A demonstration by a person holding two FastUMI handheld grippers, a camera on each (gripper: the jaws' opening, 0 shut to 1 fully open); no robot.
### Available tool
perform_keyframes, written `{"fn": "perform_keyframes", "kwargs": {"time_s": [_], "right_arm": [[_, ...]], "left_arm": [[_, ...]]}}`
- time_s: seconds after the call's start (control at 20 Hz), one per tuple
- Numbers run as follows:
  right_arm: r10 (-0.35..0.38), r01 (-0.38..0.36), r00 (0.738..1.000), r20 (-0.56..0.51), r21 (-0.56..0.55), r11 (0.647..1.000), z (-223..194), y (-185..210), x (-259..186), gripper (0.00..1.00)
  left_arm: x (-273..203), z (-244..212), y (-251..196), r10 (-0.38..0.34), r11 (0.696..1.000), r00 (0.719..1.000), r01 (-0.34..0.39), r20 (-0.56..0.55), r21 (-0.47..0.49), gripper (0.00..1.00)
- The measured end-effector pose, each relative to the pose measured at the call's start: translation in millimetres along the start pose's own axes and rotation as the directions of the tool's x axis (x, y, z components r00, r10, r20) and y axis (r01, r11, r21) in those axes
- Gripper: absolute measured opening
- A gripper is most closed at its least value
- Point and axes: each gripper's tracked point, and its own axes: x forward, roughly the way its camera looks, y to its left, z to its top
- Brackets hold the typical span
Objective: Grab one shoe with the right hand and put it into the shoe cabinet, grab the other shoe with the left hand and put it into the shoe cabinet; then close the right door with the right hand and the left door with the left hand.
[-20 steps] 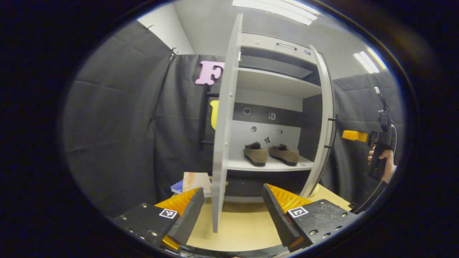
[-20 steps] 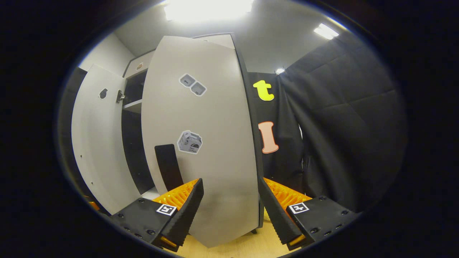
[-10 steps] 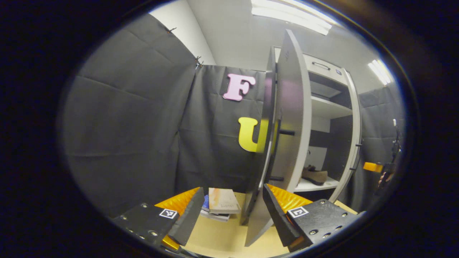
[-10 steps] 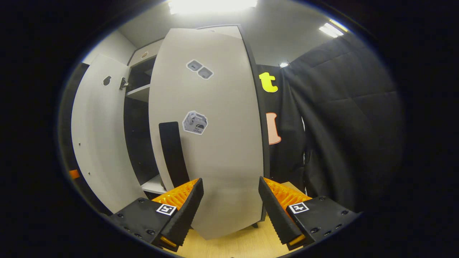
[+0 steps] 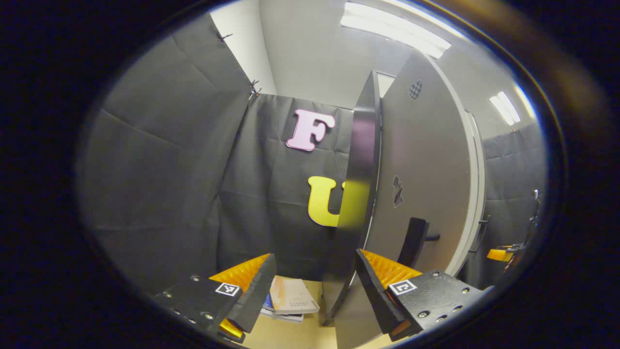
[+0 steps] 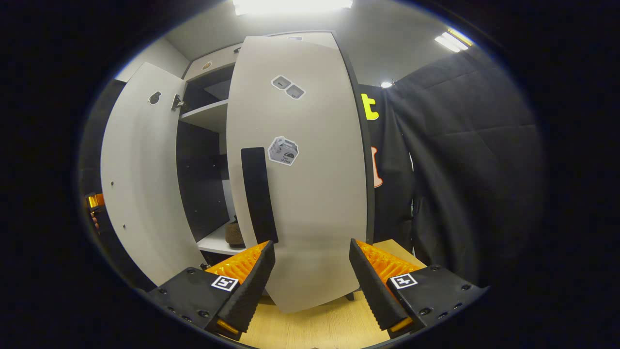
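Grey flat doors (image 6: 295, 179) ajar; brown shoe (image 6: 235, 236) inside

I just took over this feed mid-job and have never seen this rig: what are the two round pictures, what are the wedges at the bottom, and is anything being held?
No robot arm here: a person carries a two-finger tool in each hand, each with a camera looking along its own fingers.

In the left gripper view, the left tongs are open and hold nothing. Ahead is the cabinet's left door with its dark handle, and books lie on the wooden table.

In the right gripper view, the right tongs are open and empty, facing the right door. A shoe sits on a shelf inside. Both doors are partly open.
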Motion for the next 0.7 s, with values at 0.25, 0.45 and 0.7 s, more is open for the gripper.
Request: {"fn": "perform_keyframes", "kwargs": {"time_s": [0.25,0.45,0.7], "right_arm": [[-0.034,0.033,0.999,-0.029,-0.003,0.999,-13,-9,-10,0.98],[-0.04,0.042,0.997,-0.066,0.03,0.999,-28,-14,-13,0.98],[-0.037,0.041,0.996,-0.082,0.047,0.998,-37,-21,-17,0.98]], "left_arm": [[20,2,-17,-0.077,0.997,0.997,0.077,-0.019,-0.005,0.95],[20,5,-32,-0.115,0.993,0.993,0.115,-0.028,0.028,0.94],[13,5,-40,-0.097,0.992,0.994,0.1,-0.047,0.078,0.94]]}}
